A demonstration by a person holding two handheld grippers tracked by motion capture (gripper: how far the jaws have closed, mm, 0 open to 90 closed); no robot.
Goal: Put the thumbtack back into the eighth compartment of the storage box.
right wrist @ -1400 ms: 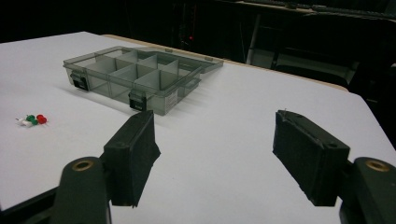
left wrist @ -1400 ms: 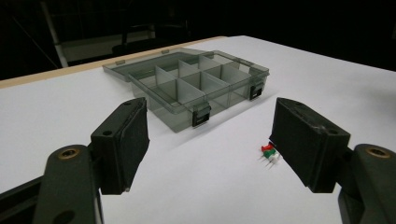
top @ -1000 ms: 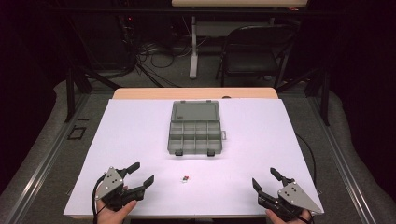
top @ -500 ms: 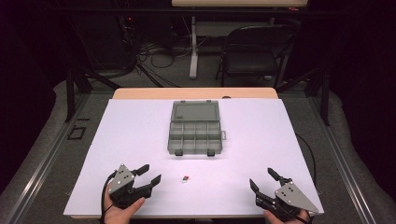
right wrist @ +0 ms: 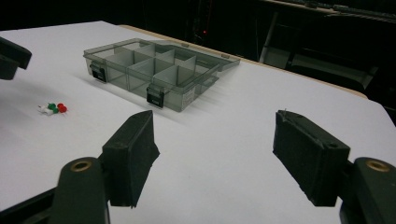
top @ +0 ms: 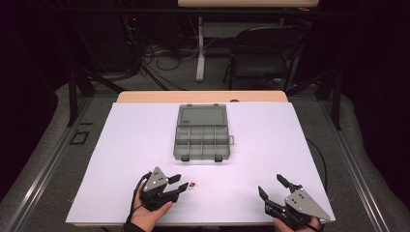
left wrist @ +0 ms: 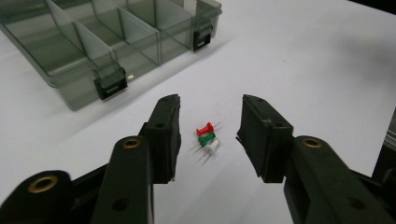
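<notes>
Three pushpins lie bunched together on the white desk (top: 121,145): a red pushpin (left wrist: 204,129), a green pushpin (left wrist: 206,138) and a white pushpin (left wrist: 211,146), touching one another near the desk's front edge. The left tool (top: 178,183) sits just beside them, its jaws spread with the pins in line with the gap, touching neither jaw. Farther back, at the middle of the desk, stands a clear grey compartment box (top: 201,143), lid (top: 202,116) swung open and lying flat behind it; its divided compartments look empty, two black latches on the near wall. The right tool (top: 273,188) rests well apart at the front right, jaws spread wide, holding nothing.
</notes>
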